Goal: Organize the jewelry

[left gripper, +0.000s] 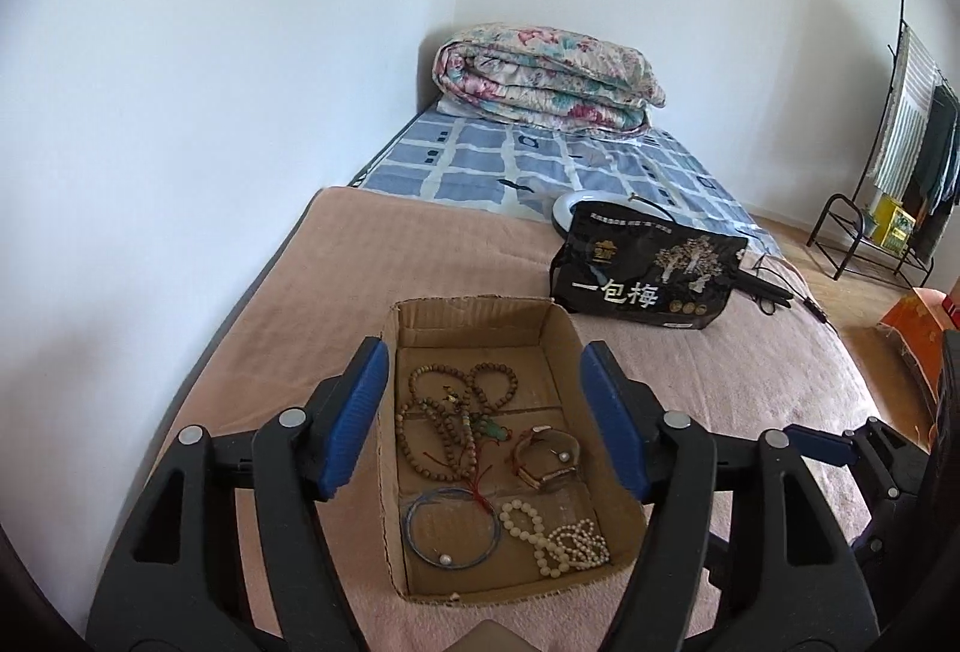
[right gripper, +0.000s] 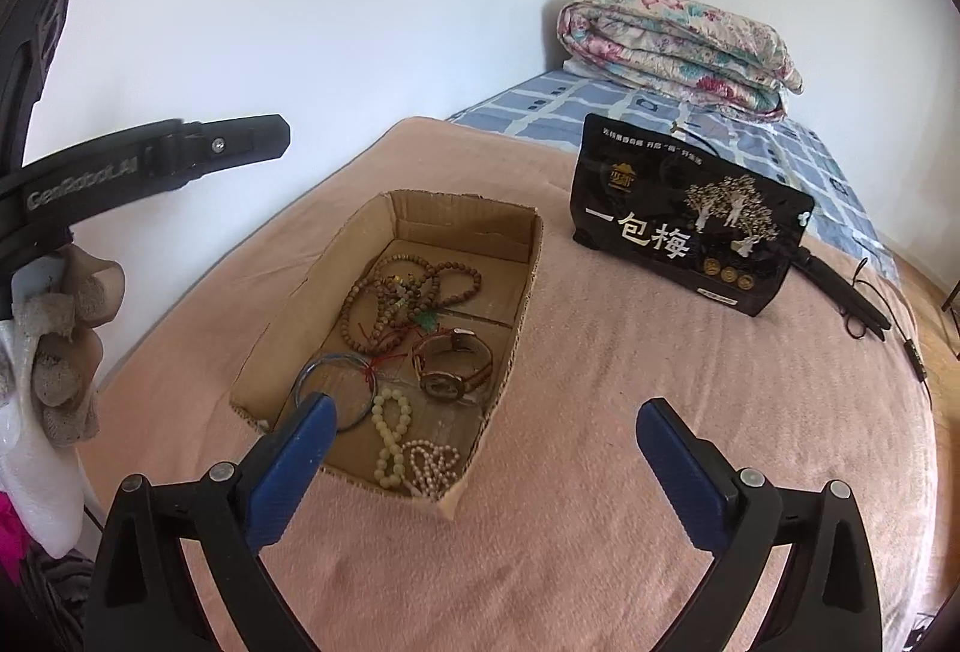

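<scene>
An open cardboard box sits on the pink blanket. It holds brown bead strings, a brown-strapped watch, a blue bangle, a pale bead bracelet and a small pearl strand. My left gripper is open and empty, its fingers either side of the box from above. My right gripper is open and empty, just right of the box's near corner.
A black printed bag stands beyond the box, with a black cable and rod at its right. A folded floral quilt lies at the bed's far end. A clothes rack stands on the floor at right.
</scene>
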A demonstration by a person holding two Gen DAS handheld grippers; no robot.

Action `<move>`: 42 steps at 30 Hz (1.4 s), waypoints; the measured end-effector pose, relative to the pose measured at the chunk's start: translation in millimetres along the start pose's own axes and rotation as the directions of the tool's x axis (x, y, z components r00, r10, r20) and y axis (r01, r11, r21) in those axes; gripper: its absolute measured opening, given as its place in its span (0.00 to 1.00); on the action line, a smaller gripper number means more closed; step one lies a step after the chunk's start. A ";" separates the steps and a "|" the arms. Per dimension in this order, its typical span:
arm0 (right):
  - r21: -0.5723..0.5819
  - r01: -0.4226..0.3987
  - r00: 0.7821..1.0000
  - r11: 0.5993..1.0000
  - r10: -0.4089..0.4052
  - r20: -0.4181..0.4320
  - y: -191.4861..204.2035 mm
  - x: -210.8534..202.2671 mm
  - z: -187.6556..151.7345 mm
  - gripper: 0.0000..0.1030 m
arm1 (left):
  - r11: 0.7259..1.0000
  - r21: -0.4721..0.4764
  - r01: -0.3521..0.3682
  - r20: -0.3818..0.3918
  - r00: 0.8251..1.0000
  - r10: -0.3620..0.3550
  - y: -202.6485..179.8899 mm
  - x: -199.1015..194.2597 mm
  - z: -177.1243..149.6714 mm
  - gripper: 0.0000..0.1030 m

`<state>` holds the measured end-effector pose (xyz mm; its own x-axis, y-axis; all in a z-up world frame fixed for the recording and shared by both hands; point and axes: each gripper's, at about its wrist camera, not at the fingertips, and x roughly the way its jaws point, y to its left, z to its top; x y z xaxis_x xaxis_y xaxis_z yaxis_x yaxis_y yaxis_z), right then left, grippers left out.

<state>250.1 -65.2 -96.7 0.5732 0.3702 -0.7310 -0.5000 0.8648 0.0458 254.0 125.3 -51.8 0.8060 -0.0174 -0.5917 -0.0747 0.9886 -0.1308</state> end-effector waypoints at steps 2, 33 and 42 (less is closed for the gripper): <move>-0.004 0.002 1.000 1.000 -0.002 0.004 -1.0 -6.5 -3.9 0.99 | 1.000 0.000 0.010 -0.005 1.000 -0.010 -1.5 -6.8 -2.8 0.67; 0.081 0.136 0.987 0.987 -0.142 0.075 -43.9 -79.1 -38.3 1.00 | 0.992 0.125 -0.012 0.052 0.999 0.005 -42.7 -86.9 -50.7 0.94; 0.094 0.143 0.985 0.985 -0.151 0.081 -44.3 -77.6 -37.8 1.00 | 0.984 0.173 -0.048 0.059 0.998 0.038 -56.7 -90.6 -56.4 0.99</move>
<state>203.2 -145.0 -67.7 0.6929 0.2618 -0.6718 -0.3499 0.9368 0.0042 152.1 62.4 -35.7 0.8355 0.0292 -0.5487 -0.0102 0.9992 0.0375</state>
